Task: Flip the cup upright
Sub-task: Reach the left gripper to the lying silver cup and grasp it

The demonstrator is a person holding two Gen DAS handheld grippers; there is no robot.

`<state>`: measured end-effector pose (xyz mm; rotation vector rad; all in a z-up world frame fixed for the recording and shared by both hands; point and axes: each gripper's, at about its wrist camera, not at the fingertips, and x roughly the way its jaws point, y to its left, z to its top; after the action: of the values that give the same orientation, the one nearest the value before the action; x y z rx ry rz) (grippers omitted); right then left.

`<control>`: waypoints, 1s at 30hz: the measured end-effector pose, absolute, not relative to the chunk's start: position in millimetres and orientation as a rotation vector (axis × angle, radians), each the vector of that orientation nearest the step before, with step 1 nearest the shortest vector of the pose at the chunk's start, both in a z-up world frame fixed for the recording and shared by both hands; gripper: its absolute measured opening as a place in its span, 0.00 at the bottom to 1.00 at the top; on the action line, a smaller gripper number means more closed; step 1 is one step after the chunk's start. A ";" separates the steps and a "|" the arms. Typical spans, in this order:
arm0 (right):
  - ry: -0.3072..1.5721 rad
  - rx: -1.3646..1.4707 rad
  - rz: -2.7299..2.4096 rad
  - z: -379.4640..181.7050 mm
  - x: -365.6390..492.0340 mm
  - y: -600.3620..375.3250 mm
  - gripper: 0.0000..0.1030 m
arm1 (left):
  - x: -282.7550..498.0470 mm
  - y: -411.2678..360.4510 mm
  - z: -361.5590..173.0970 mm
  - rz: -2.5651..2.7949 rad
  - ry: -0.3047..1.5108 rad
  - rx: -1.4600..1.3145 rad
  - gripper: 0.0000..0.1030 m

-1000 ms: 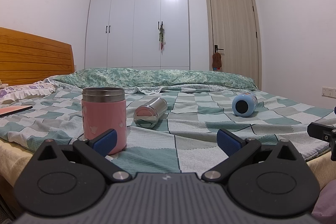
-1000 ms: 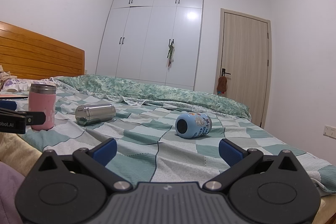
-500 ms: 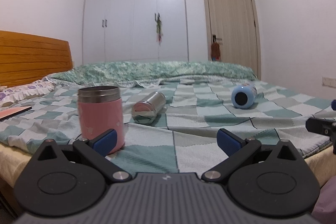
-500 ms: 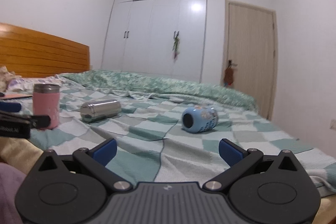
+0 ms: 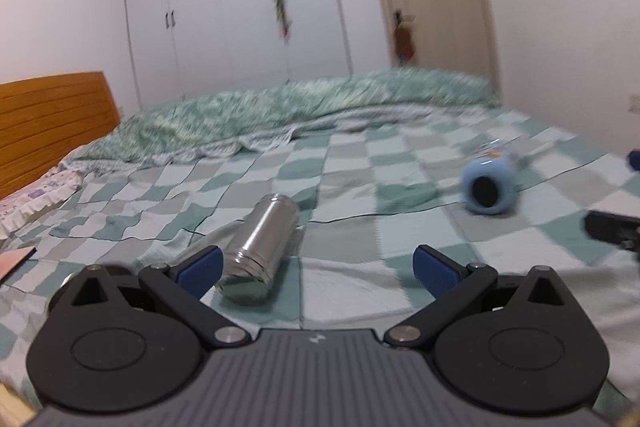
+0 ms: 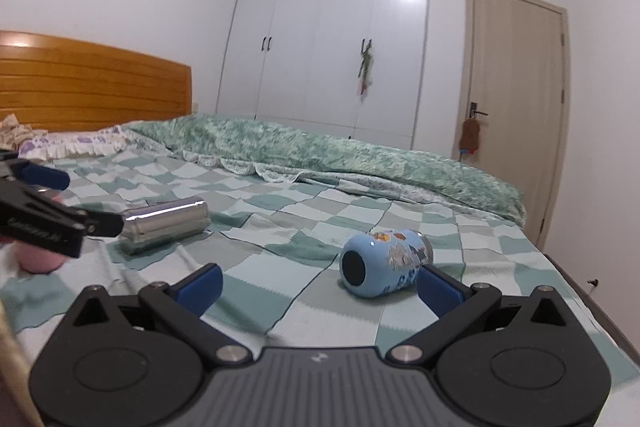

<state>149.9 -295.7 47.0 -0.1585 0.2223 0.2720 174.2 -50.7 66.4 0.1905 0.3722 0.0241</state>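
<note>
- Two cups lie on their sides on the checked green bedspread (image 5: 352, 195): a steel cup (image 5: 260, 243) and a blue cup (image 5: 490, 183) with cartoon prints.
- Left gripper (image 5: 318, 265): jaws spread wide, holding nothing. Its left blue pad (image 5: 200, 265) sits just beside the steel cup's near end; whether it touches cannot be told. The cup lies inside the left half of the gap, with its near end towards the camera and its far end pointing up the bed.
- Right gripper (image 6: 320, 285): jaws also wide apart and empty. The blue cup lies just in front of the right pad (image 6: 438, 287), inside the gap, dark round end facing the camera.
- Right wrist view: the left gripper's black finger enters from the left edge, its tip against or just before the steel cup's left end. Low behind it shows part of a pink cup (image 6: 40, 259), mostly hidden.
- Steel and blue cups are well apart from each other.
- Left wrist view is motion-blurred, most of all around the blue cup and the far bedding.
- Background: wooden headboard (image 6: 92, 83) at left, rumpled green quilt (image 6: 320, 151) across the far side of the bed, white wardrobe (image 6: 332, 39), wooden door (image 6: 516, 95) at right.
</note>
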 end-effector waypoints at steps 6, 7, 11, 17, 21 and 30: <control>0.274 -0.134 0.311 48.1 222.2 -295.3 1.00 | 262.2 -45.3 66.1 0.148 0.499 0.242 1.00; 0.280 -0.139 0.315 47.4 231.7 -292.8 1.00 | 275.8 -41.7 65.4 0.172 0.516 0.241 1.00; 0.322 -0.139 0.342 42.9 274.0 -283.6 1.00 | 325.1 -34.5 58.4 0.263 0.622 0.281 1.00; 0.364 -0.154 0.388 40.1 321.5 -264.9 1.00 | 376.5 -22.8 35.7 0.338 0.737 0.295 1.00; 0.399 -0.185 0.410 35.8 344.5 -250.7 1.00 | 392.4 -12.6 18.8 0.364 0.791 0.282 0.97; 0.416 -0.216 0.399 33.8 354.0 -235.8 1.00 | 383.6 -9.4 23.2 0.301 0.809 0.173 0.63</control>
<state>354.0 -235.8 33.8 -0.2158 0.4165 0.3989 383.6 -9.4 23.2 0.1730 0.8087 0.3007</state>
